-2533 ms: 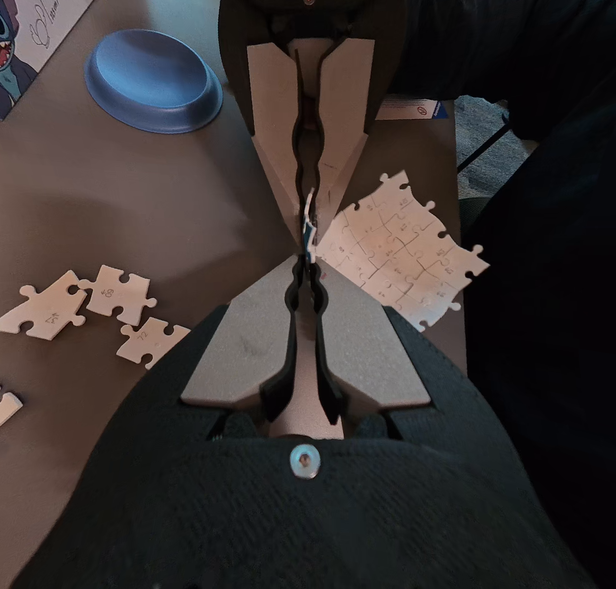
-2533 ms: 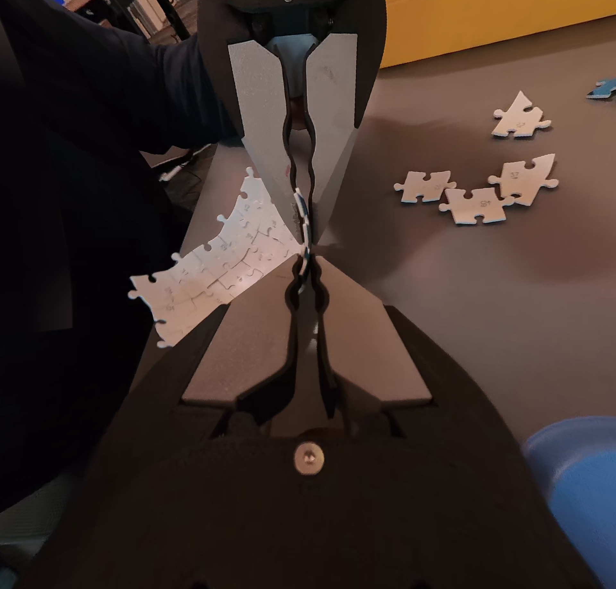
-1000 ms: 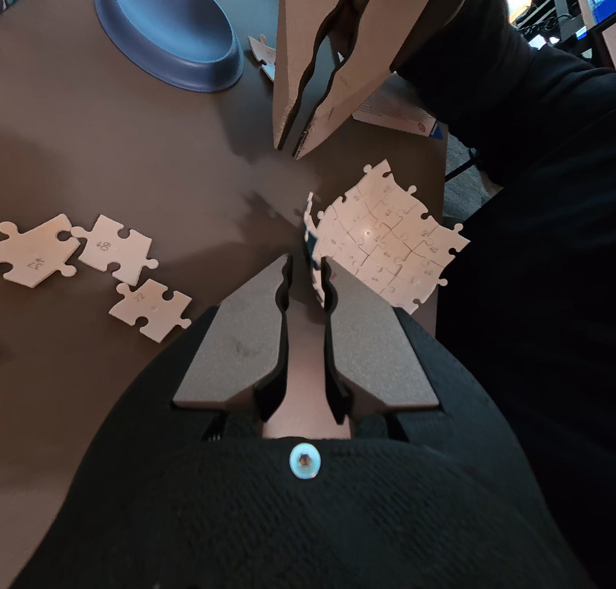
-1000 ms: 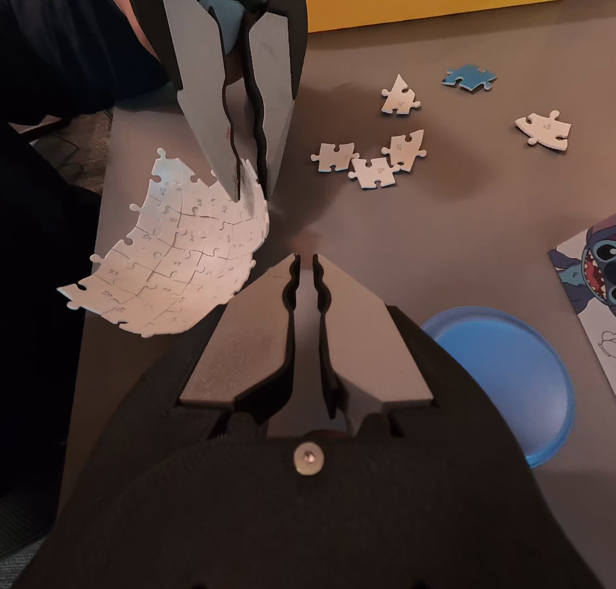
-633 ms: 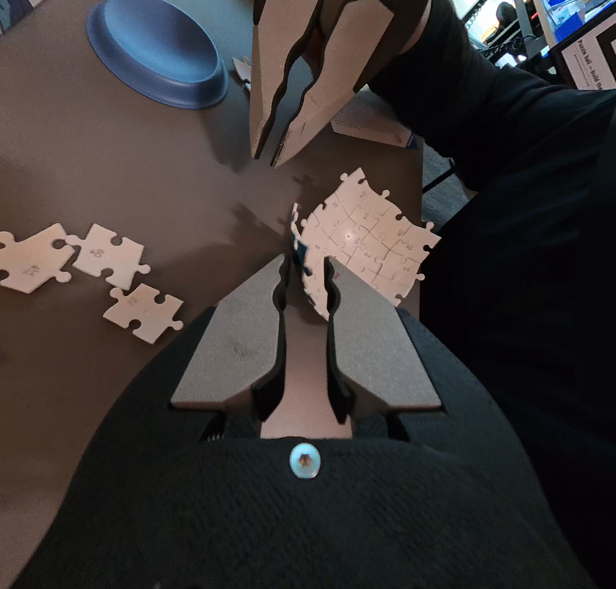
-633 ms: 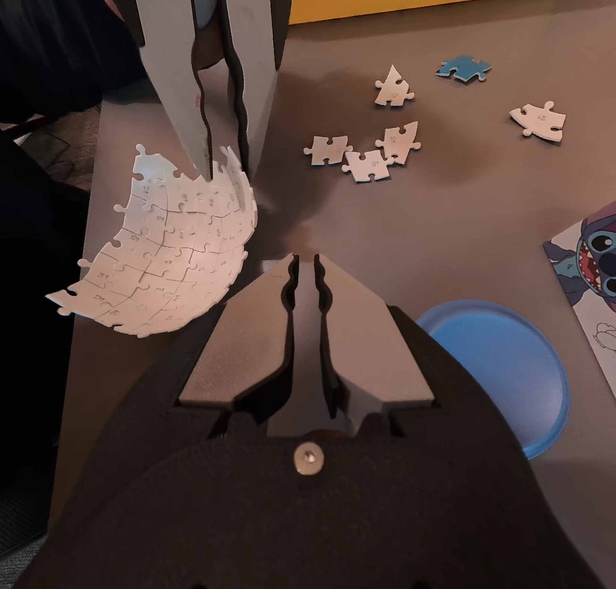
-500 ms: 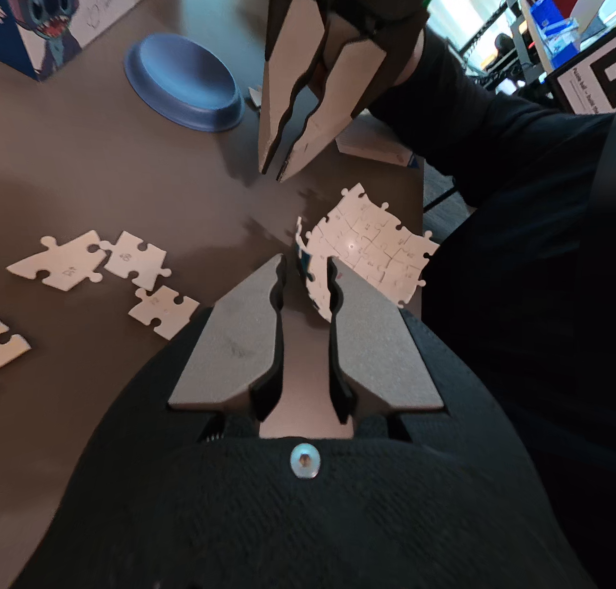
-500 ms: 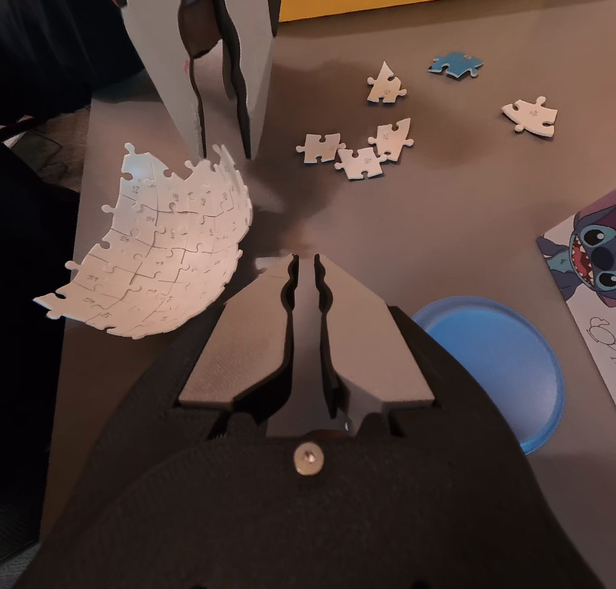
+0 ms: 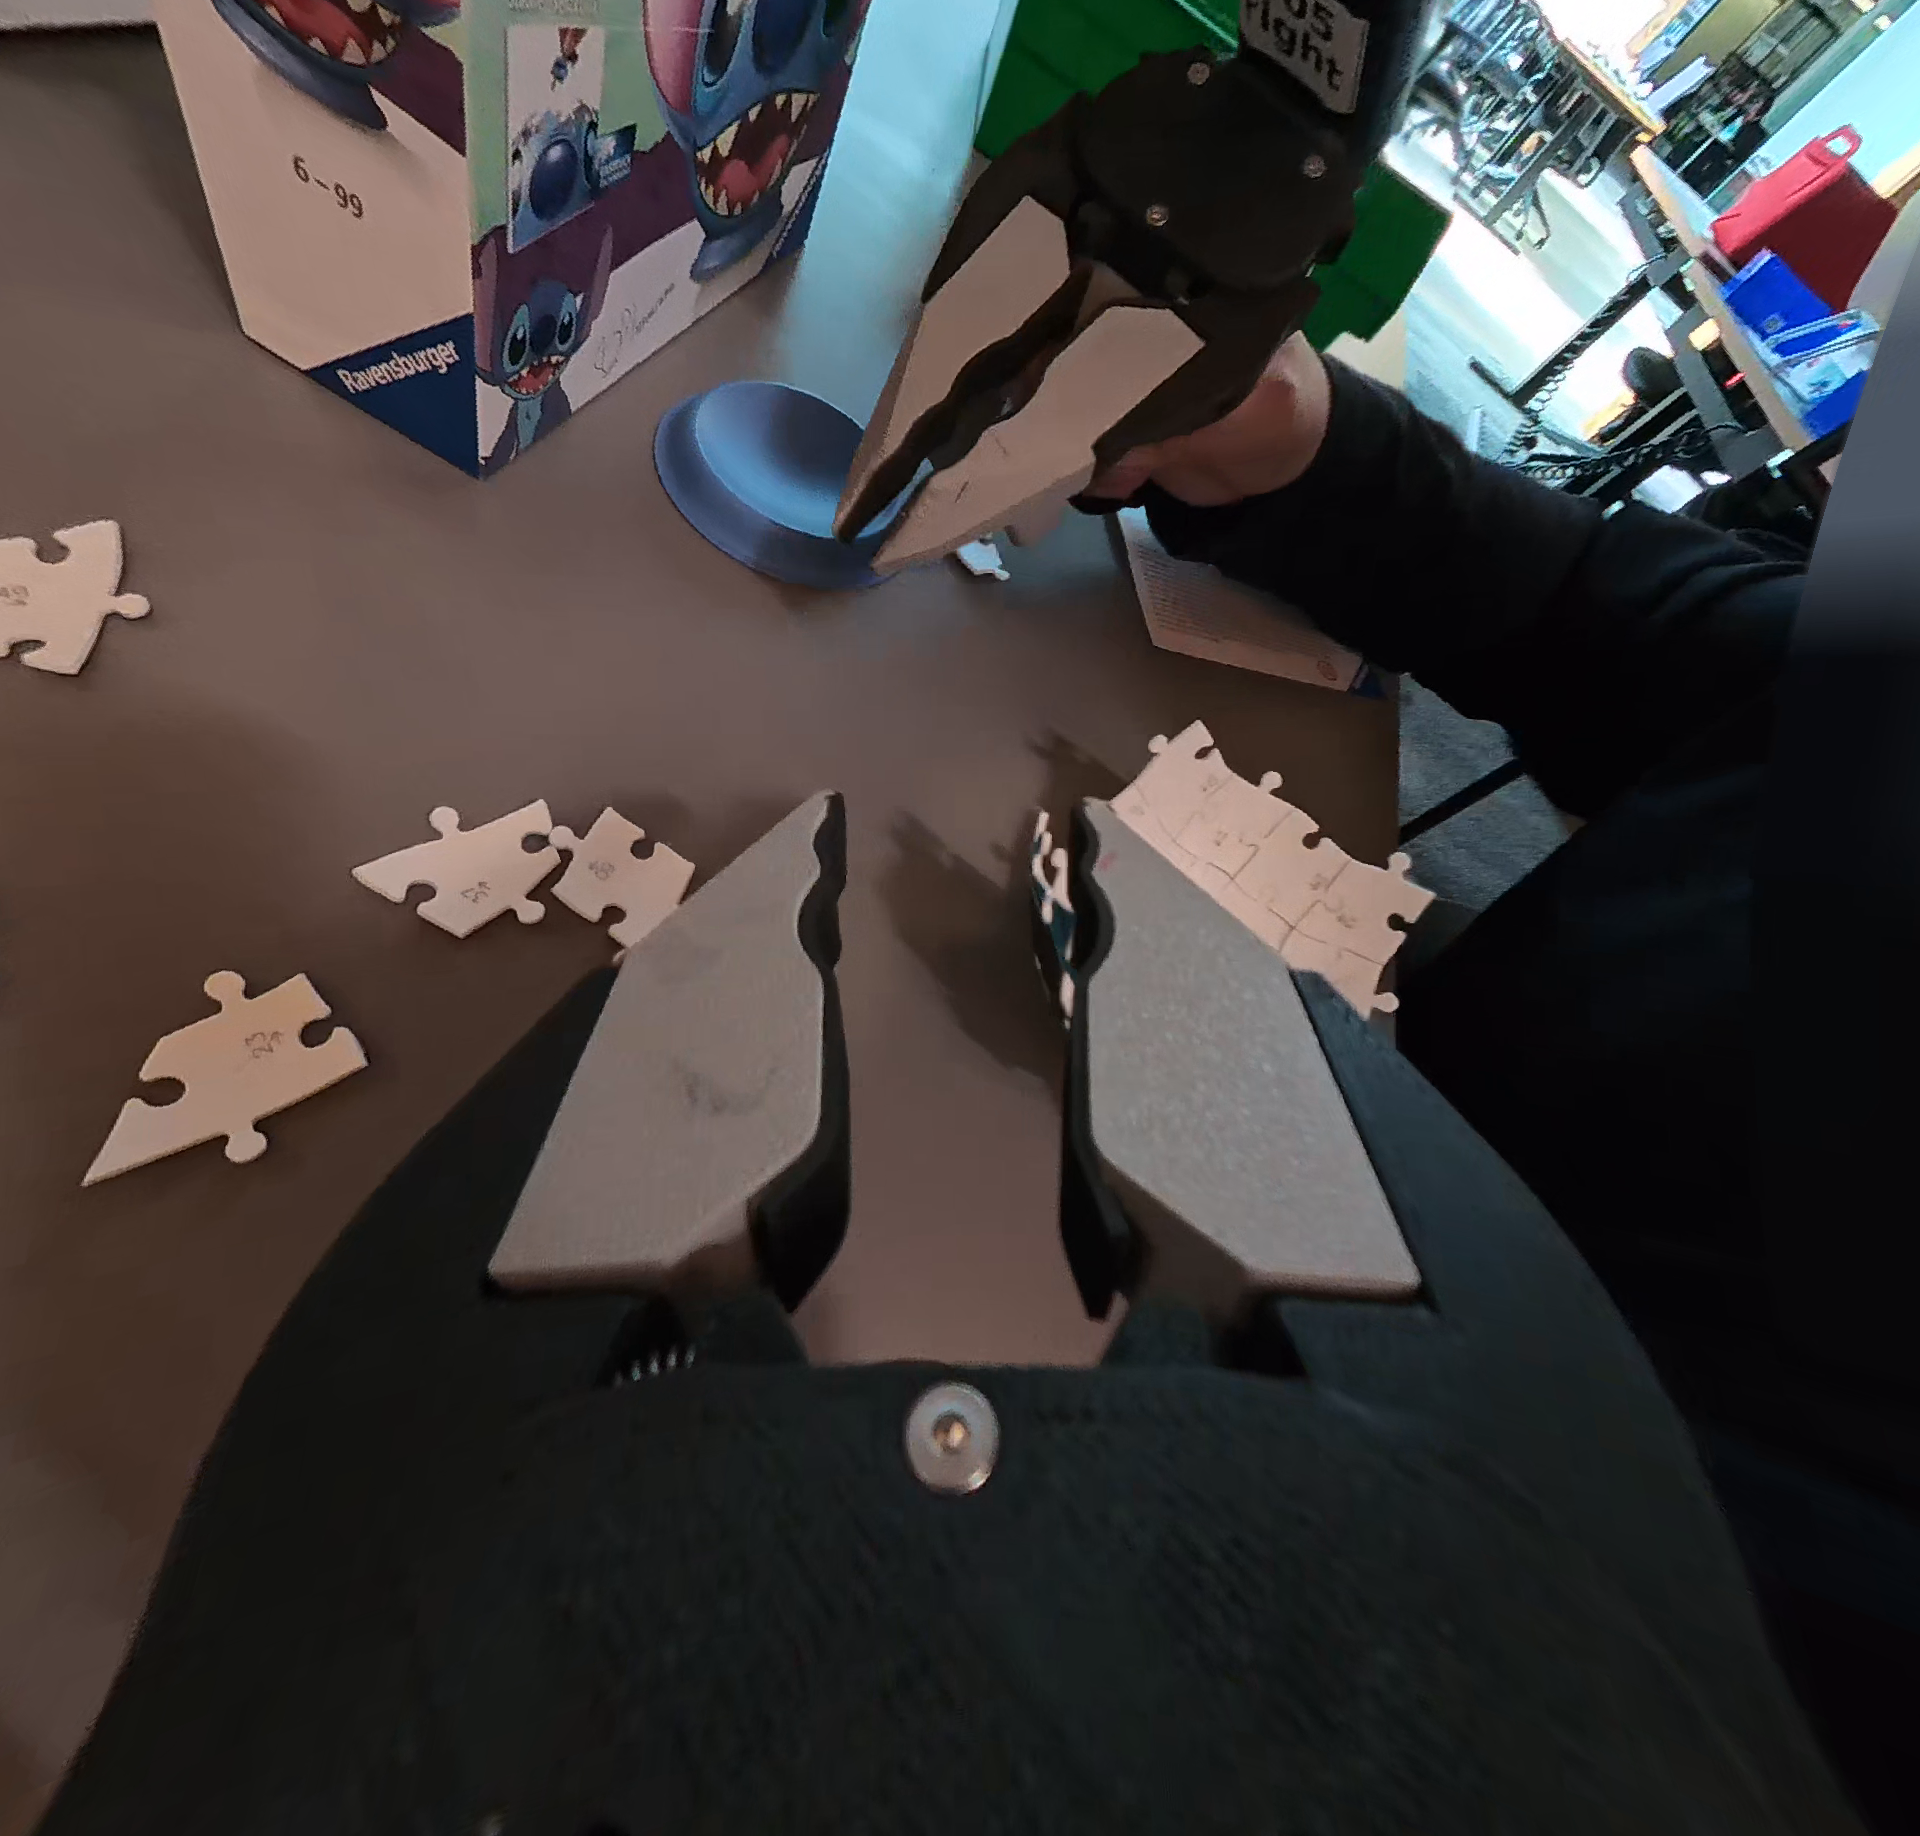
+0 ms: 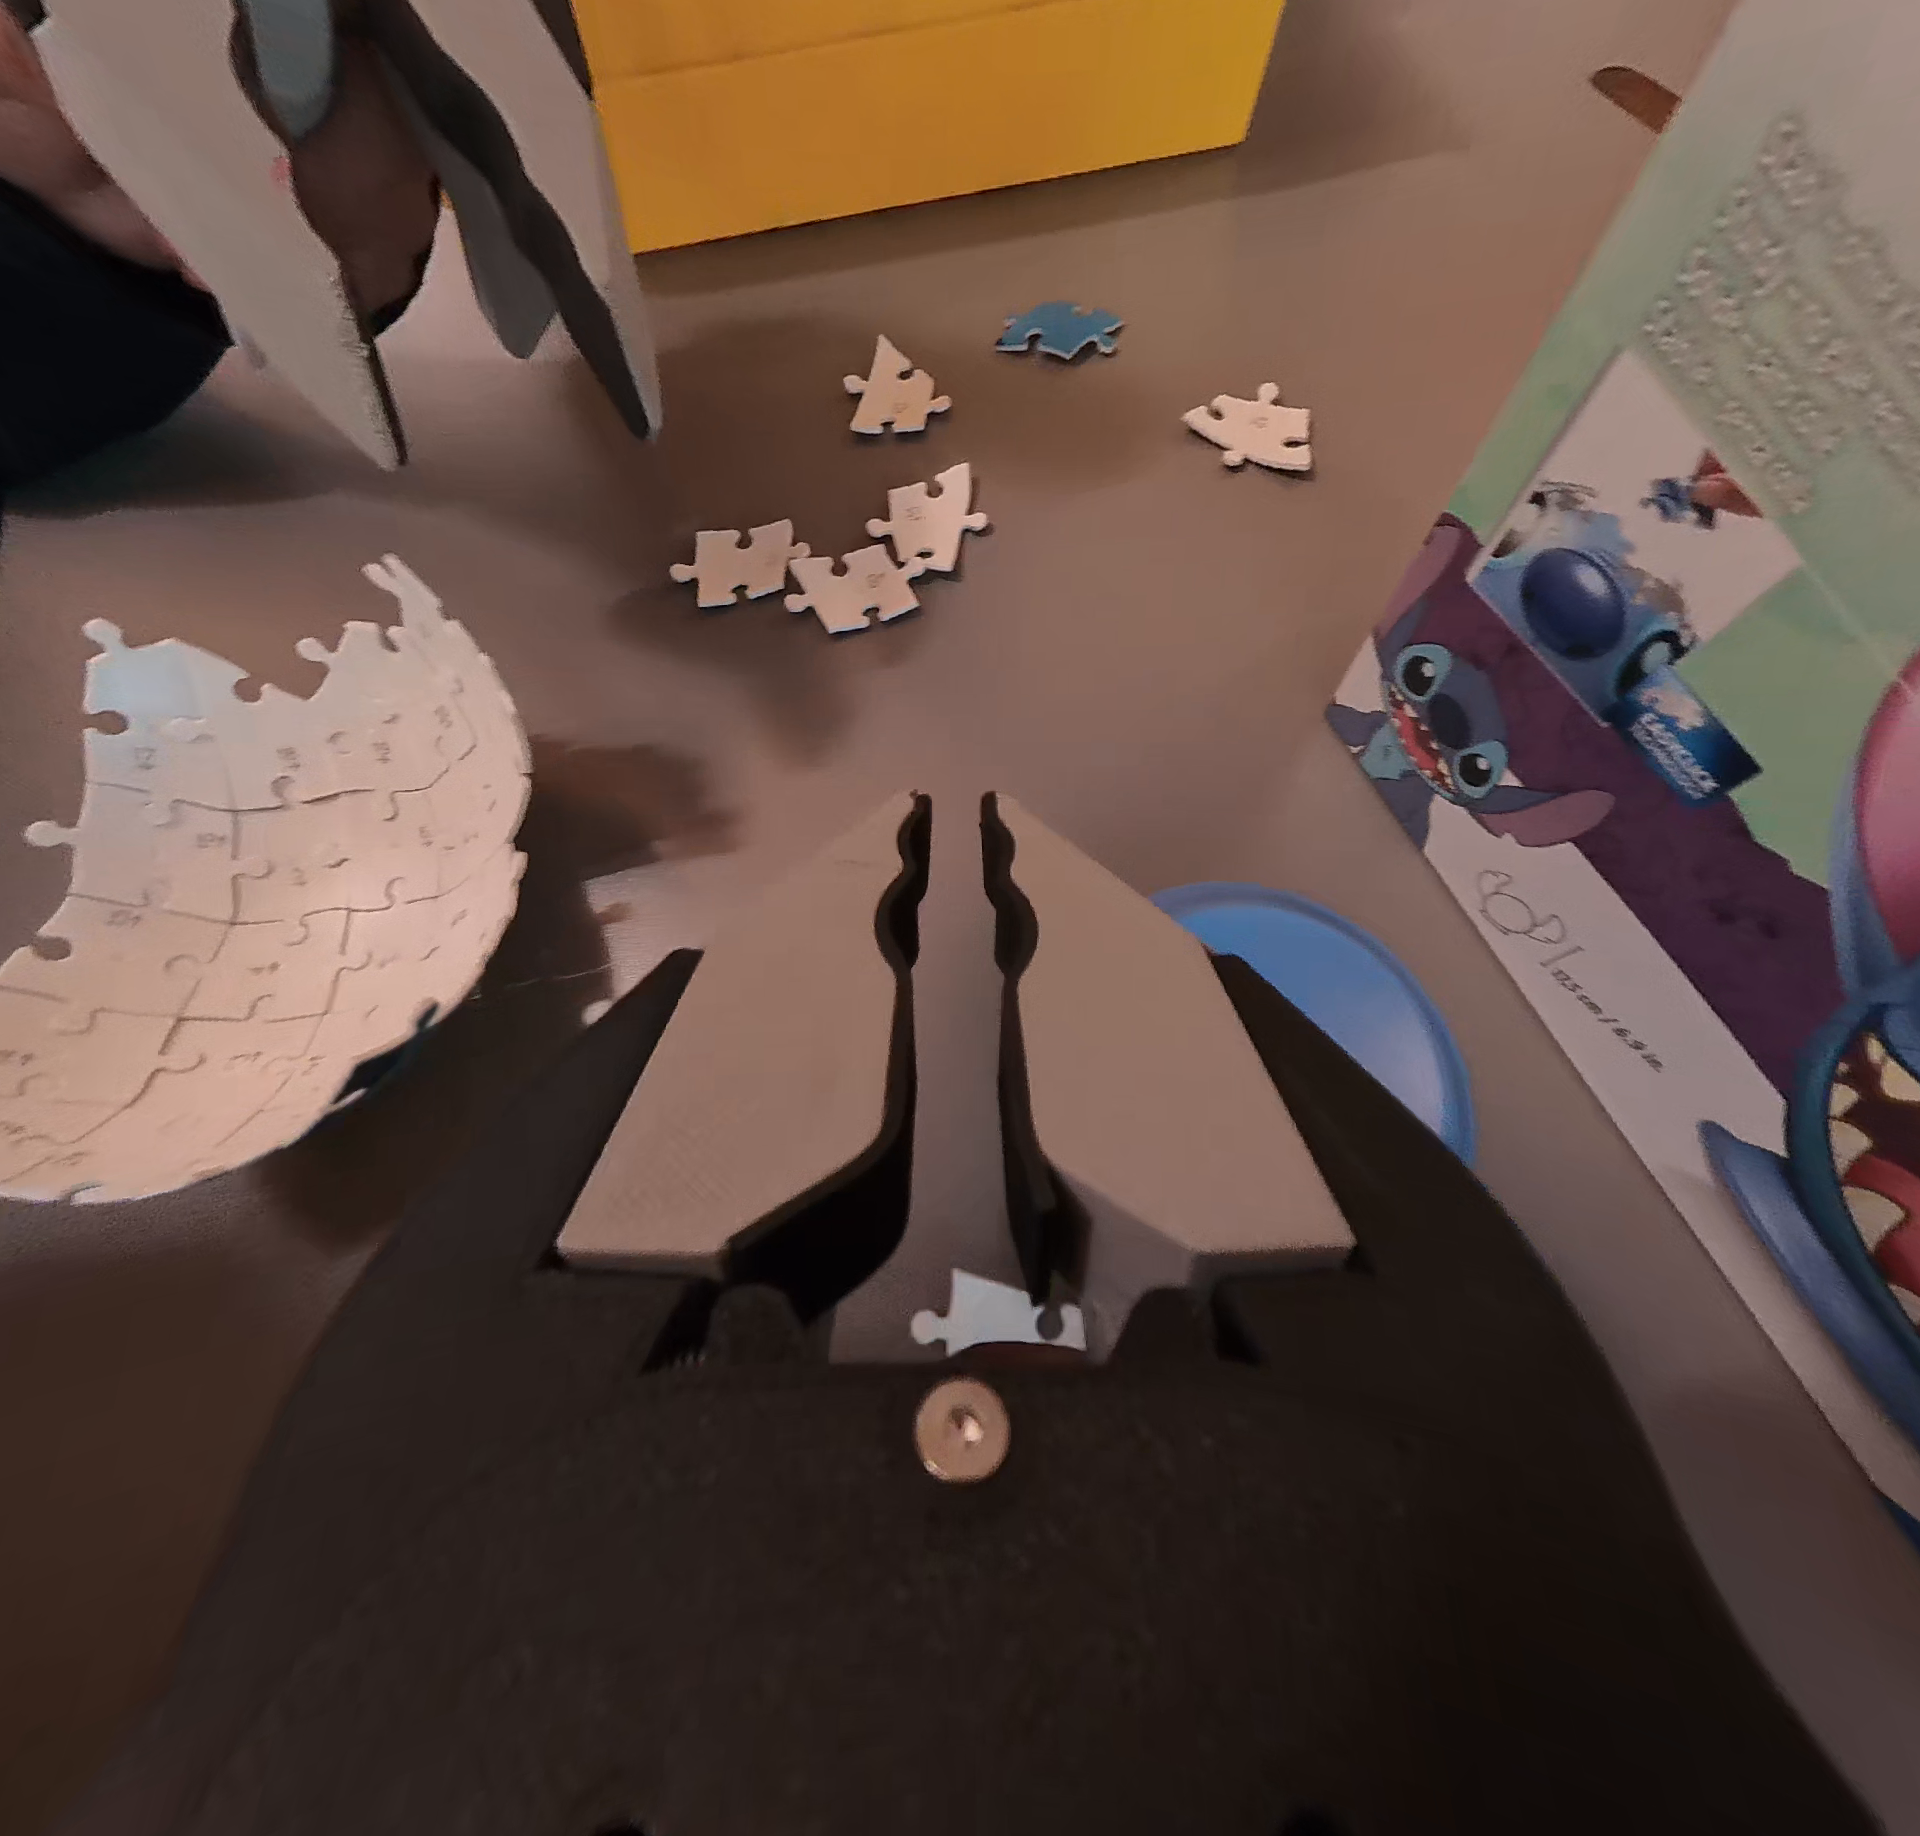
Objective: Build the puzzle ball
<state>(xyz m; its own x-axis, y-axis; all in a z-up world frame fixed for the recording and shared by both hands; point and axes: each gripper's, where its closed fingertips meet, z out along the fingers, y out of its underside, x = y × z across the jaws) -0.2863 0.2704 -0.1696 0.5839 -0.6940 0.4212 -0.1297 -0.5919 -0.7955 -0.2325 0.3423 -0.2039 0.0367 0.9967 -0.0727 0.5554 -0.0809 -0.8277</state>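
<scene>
You have two hand-held grippers in view. Your left hand-held gripper [image 9: 956, 830] stands wide open with nothing between its fingers; your right hand-held gripper [image 10: 951, 810] shows only a narrow slit between its fingers and grips nothing.

One partly built puzzle ball [image 10: 260, 882] rests on the grey tabletop [image 10: 1091, 664] near its edge, just beside your left gripper's right finger. It is a curved white shell of joined pieces, hollow side up, with small printed marks on each piece and a jagged rim of knobs; a little blue shows on its outer face in the left wrist view.

Loose pieces in the right wrist view: five white [image 10: 852, 581] and one blue [image 10: 1060, 330] out ahead, plus one white piece [image 10: 987, 1324] seen at the base of your right gripper's fingers.

One blue round stand [image 9: 758, 477], one printed puzzle box [image 9: 499, 155], one yellow box [image 10: 935, 72], one green bin [image 9: 1122, 30] and one paper leaflet [image 9: 1236, 612] complete the tabletop.
</scene>
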